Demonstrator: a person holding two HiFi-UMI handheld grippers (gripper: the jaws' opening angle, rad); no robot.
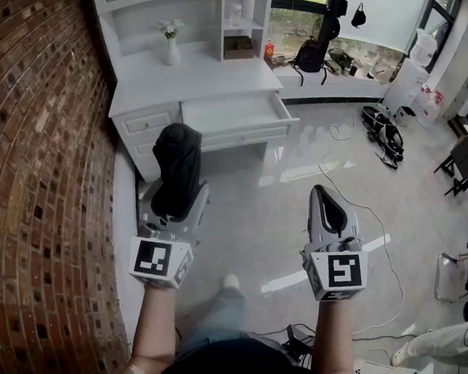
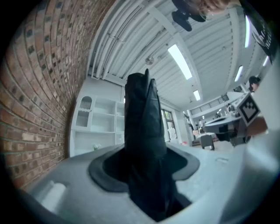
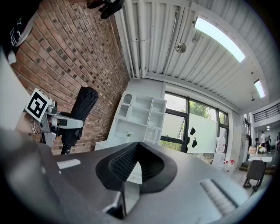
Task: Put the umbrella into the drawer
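A folded black umbrella (image 1: 177,165) stands upright between the jaws of my left gripper (image 1: 174,194), which is shut on its lower part. In the left gripper view the umbrella (image 2: 144,131) fills the middle and rises out of the jaws. My right gripper (image 1: 329,191) is held level beside it to the right, shut with nothing in it; its tips meet in its own view (image 3: 138,144), where the umbrella (image 3: 81,111) shows at the left. Ahead, the white desk (image 1: 194,74) has its wide drawer (image 1: 232,111) pulled open.
A curved brick wall (image 1: 34,166) runs along the left. A vase of flowers (image 1: 173,44) stands on the desk under white shelves (image 1: 239,21). Cables (image 1: 354,196) lie on the glossy floor; chairs (image 1: 462,164) and a backpack (image 1: 311,55) are at the right and back.
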